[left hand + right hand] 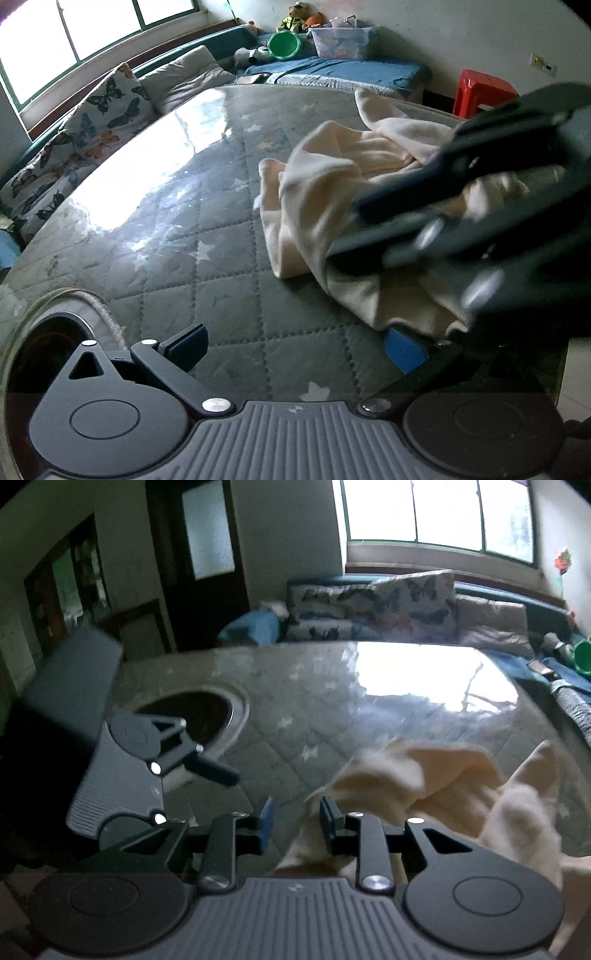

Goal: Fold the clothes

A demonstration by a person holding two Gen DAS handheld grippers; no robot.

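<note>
A: Any readable text or brand?
B: None legible. Small round emblem on left gripper (295, 345) body, too small to read. Same on right gripper (295, 818).
A: Surface?
B: Glossy round tabletop (192, 206) over quilted grey star-print mat, strong window (436, 509) glare ahead of both tools. Dark round opening (192, 716) in the top, ahead-left of right gripper, beside left gripper's left finger.
A: Room?
B: Butterfly-print cushion (92, 122) and pale pillow (188, 74) on teal bench beyond the table. Blue mattress (332, 70) further back, red plastic stool (480, 88) far right. Dark door (199, 554) far left of right tool.
A: Containers?
B: Clear plastic bin (341, 40) on mattress, contents blurred, colourful. Green bowl (284, 44) beside it, tipped toward camera, looks empty. Plush toys (299, 16) behind.
A: Tool state?
B: Left: spread wide, nothing between pads; right pad partly under cloth edge. Right: slightly apart, gap clear, pinching nothing.
A: Garment?
B: Cream fleece garment (332, 192) crumpled on table, ahead-right of both tools, touching right gripper's right finger.
</note>
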